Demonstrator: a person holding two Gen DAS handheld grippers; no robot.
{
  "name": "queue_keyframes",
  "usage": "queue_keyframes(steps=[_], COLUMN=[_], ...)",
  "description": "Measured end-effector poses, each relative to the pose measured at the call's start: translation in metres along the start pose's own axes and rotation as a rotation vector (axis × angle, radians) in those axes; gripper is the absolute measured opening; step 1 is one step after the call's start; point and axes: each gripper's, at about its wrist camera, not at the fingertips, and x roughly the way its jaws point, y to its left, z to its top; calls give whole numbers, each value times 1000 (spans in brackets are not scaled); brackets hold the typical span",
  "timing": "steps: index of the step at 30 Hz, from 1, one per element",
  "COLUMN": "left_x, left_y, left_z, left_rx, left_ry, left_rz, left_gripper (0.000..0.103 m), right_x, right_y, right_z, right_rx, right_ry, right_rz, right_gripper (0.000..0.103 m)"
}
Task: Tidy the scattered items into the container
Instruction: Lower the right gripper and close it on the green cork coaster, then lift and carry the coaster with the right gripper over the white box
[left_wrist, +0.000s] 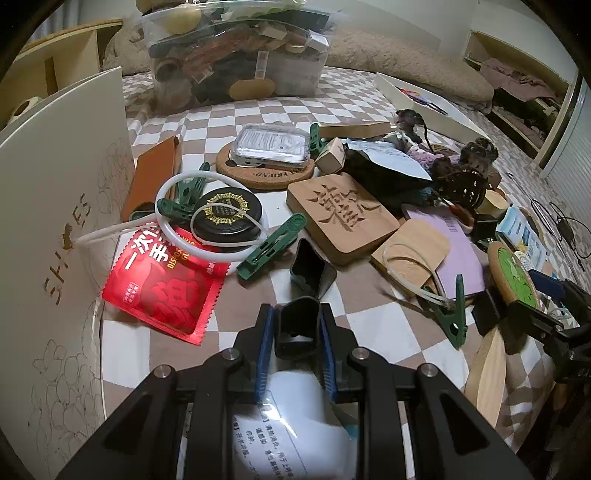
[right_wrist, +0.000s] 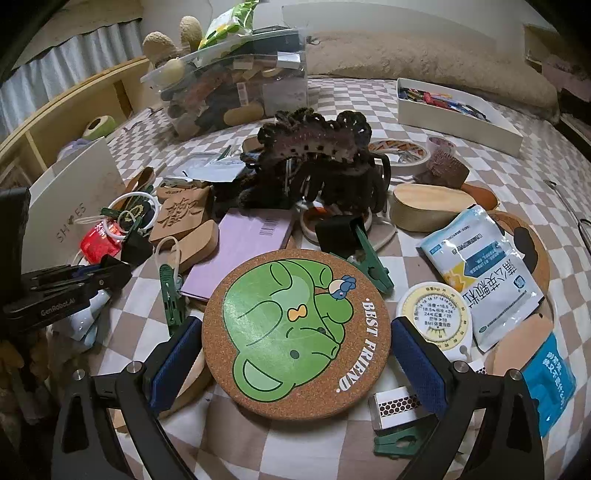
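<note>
My left gripper (left_wrist: 297, 325) is clamped narrow on a small black hollow plastic piece (left_wrist: 297, 328), with its blue pads (left_wrist: 266, 339) pressing both sides; beneath it lies a white bottle with a printed label (left_wrist: 291, 402), though I can't quite tell whether the black piece is that bottle's cap or something separate. My right gripper (right_wrist: 295, 347) stands wide, its pads (right_wrist: 177, 354) flanking a round cork coaster printed with a green cartoon animal (right_wrist: 297, 328). They are close beside its rim, but I judge they are not yet squeezing it.

Just past my jaws the checked brown-and-white cloth (left_wrist: 369, 332) is thick with clutter: green plastic clothes pegs (left_wrist: 271, 247), a red foil sachet (left_wrist: 166, 291), a black round tin with a gold emblem (left_wrist: 227, 218) ringed by white tubing (left_wrist: 177, 210), a carved wooden block with a large character (left_wrist: 341, 214), a lilac booklet (right_wrist: 240, 243), a white-and-blue medicine sachet (right_wrist: 487, 273), a small matchbox (right_wrist: 397, 404) and a dark crocheted hair claw (right_wrist: 314, 147).

Farthest off stands the clear plastic container (left_wrist: 236, 51), heaped to its rim with wooden and dark bits. So some tidying looks done, yet most items remain scattered. I judge the job well short of halfway, and the bin has little room left.
</note>
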Motion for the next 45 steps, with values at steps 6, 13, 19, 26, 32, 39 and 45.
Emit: queue_keyframes(steps=[6,13,19,26,32,39,45], left_x=[-13,-28,-39,-46,-60,-86,-102], left_y=[-8,-18,-26,-30,-29,-23,-18], left_z=[2,5,6,5,6,0,-4], left_rx=[11,32,46,51,44,14,-7], left_ry=[-49,-103,-138,-160,-193,-262,-296], left_rz=[-8,-44,-63,-79,-90,-95,-105], left_gripper=[24,24,24,24,24,24,24], right_x=[-12,-19,-24,-28,-37,-57,-72], right_y=[5,8,12,13,14,27,44], right_z=[6,10,12,10,12,23,23], right_rx=[-11,4,8,20,37,41,16], right_ry=[-45,-72,-93,-103,-126,-174,-202], right_rz=[5,26,33,43,70,147,169], right_gripper=[100,100,100,100,100,100,100])
